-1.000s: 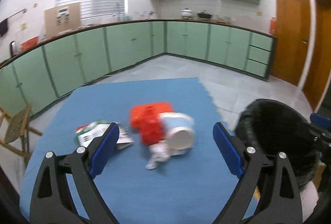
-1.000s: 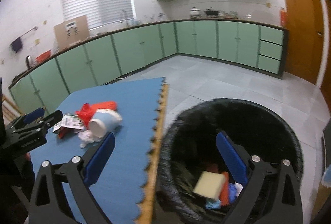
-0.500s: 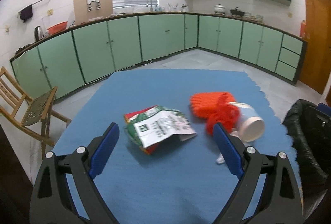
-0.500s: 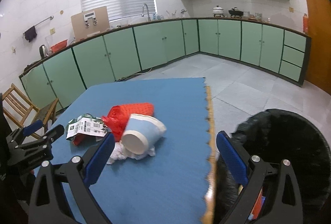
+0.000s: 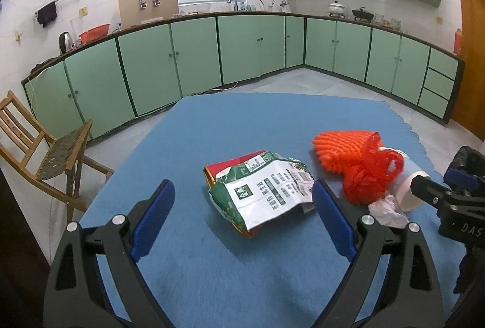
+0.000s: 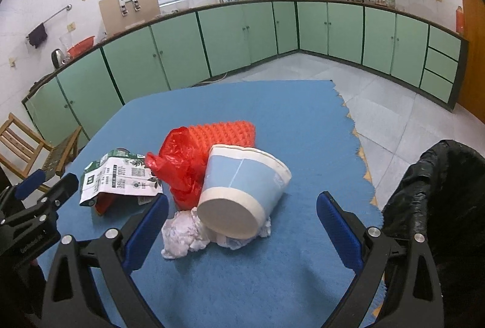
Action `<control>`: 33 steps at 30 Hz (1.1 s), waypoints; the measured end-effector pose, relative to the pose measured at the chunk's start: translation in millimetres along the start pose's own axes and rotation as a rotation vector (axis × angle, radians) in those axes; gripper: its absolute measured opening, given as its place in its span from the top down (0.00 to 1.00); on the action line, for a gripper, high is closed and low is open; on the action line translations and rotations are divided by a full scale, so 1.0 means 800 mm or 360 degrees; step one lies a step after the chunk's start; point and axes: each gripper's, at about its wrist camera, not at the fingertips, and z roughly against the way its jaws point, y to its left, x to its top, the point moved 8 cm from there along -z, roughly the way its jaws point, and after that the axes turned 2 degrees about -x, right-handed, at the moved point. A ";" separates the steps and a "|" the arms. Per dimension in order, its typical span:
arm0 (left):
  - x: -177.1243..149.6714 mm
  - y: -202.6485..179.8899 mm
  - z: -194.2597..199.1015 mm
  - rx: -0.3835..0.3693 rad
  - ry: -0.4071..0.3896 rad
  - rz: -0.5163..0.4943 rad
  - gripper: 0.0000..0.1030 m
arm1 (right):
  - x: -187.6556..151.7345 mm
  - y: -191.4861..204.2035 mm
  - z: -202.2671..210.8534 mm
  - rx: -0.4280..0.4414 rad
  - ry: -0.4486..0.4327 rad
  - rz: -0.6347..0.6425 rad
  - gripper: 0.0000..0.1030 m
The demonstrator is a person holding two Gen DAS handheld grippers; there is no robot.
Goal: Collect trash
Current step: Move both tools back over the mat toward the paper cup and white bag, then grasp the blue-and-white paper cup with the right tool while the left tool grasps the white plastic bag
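Your left tongs (image 5: 242, 213) gape empty, the crumpled green-and-white snack wrapper (image 5: 263, 195) dead ahead between them. Your right tongs (image 6: 241, 225) are also spread, facing the tipped blue-and-white paper cup (image 6: 242, 191), base toward you.

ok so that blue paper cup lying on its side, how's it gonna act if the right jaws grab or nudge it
The paper cup lies on its side, so a nudge would probably roll it in a curve, since it tapers. It looks thin-walled and likely light, so a firm squeeze may crush it. It rests against the crumpled tissue, which might drag along.

Each hand-held gripper (image 5: 242, 219) (image 6: 241, 229) has black arms, silver screws, blue finger pads.
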 end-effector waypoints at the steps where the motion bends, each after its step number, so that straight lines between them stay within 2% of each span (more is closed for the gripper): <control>1: 0.000 0.001 -0.002 -0.0001 0.0002 0.0003 0.14 | 0.000 0.000 -0.003 -0.0007 0.0006 -0.0002 0.07; 5: 0.001 0.002 -0.008 -0.0006 0.0003 0.0003 0.14 | 0.001 -0.002 -0.019 -0.0014 0.0051 -0.0018 0.11; 8: 0.002 0.001 -0.012 -0.0014 0.0012 0.0003 0.14 | 0.000 -0.001 -0.026 0.0013 0.0077 -0.0027 0.19; 13: 0.002 -0.002 -0.017 -0.0032 0.0020 0.0004 0.14 | -0.007 0.001 -0.035 0.0096 0.0148 -0.0047 0.39; 23: -0.001 -0.017 -0.012 -0.0069 0.0018 -0.0010 0.14 | -0.006 0.005 -0.022 0.0166 0.0130 -0.0028 0.46; 33: -0.013 -0.065 -0.001 -0.0178 0.0045 -0.0037 0.14 | -0.012 -0.022 0.018 0.0129 0.0076 -0.0011 0.47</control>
